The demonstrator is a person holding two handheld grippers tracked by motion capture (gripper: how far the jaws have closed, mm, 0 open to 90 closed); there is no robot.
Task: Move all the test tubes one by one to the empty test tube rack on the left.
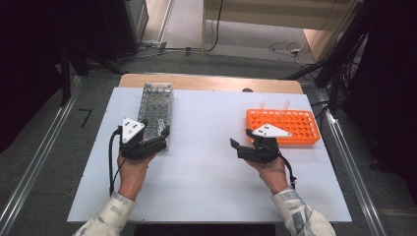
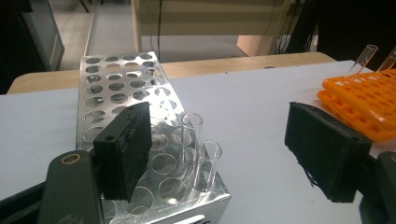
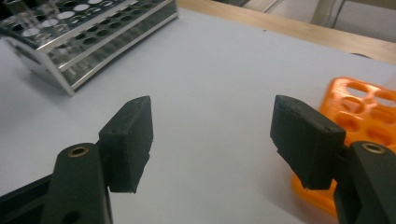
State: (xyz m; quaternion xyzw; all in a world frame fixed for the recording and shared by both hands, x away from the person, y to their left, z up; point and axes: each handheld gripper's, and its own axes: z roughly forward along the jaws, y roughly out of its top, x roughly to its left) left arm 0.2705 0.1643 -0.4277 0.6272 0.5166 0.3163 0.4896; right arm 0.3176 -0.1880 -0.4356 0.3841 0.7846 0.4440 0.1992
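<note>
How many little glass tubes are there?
4. Two glass tubes stand side by side at the near end of the metal rack. Two more lean in the orange rack's far row. Others may be hidden.

I am finding no legible text; the white label on the metal rack (image 2: 140, 140) is showing unreadable dark marks.

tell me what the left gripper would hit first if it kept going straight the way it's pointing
Probably the two clear tubes standing at the near end of the metal rack. The left gripper is open, and they sit just ahead between its jaws, near the left one. Depth is hard to judge, so the rack itself might touch first.
</note>
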